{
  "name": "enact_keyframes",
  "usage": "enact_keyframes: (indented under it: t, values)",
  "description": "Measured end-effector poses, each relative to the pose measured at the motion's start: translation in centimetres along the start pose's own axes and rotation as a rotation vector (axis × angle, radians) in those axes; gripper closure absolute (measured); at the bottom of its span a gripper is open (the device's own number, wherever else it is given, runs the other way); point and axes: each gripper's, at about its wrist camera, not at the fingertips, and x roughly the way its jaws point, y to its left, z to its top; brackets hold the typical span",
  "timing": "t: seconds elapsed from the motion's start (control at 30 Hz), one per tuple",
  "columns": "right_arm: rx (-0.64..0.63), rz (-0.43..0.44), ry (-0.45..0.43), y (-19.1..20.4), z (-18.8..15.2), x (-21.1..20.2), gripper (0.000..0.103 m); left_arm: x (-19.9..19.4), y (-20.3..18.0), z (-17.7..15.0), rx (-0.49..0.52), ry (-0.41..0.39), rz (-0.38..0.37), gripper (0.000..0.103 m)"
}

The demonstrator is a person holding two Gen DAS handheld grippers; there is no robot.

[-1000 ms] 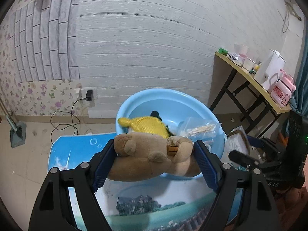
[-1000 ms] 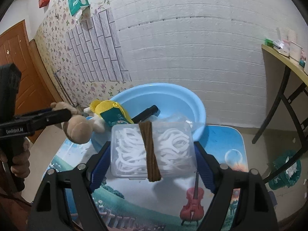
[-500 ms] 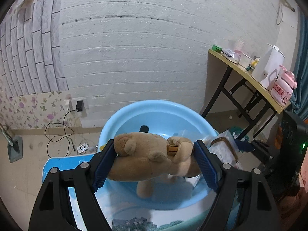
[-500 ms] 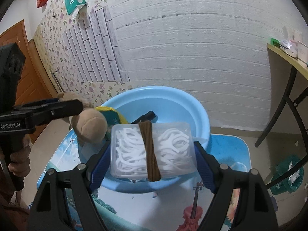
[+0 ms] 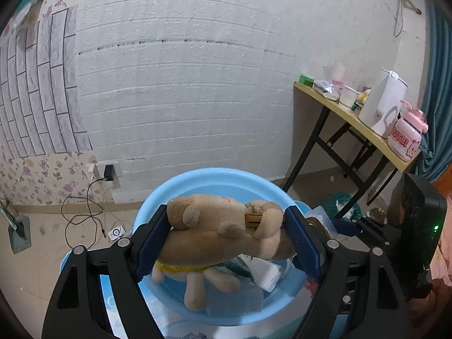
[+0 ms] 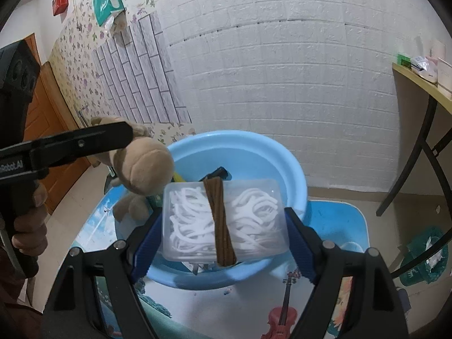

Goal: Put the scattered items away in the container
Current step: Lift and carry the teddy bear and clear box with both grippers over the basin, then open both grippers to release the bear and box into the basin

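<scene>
Fuzzy plush bear (image 5: 214, 226) and rectangular plastic box (image 6: 223, 220) above round basin (image 6: 293, 175).

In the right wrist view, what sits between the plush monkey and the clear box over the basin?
A yellow item and a black object, both partly hidden, show in the gap between the plush monkey and clear box, inside the blue basin.

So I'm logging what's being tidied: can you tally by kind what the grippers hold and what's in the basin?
Plush toys: 1, the brown bear in the left gripper
Clear plastic boxes: 1, box of white pieces in the right gripper
Basins: 1, blue basin
Black items in the basin: 1, black object
Total: 4
</scene>
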Motion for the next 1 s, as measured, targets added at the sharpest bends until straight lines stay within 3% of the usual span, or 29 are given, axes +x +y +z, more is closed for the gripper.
enact_keyframes:
  t: [0.47,0.7,1.0]
  values:
    - [-0.009,0.004,0.042,0.3,0.1,2.4,0.021,1.7,0.8,-0.6,0.011,0.038,0.037,0.02]
    - [-0.023,-0.006,0.107,0.5,-0.6,4.2,0.02,2.5,1.3,-1.4,-0.005,0.066,0.054,0.013]
    - [-0.028,-0.035,0.089,0.5,-1.2,2.5,0.014,1.9,-0.2,-2.7,0.013,0.097,0.062,0.009]
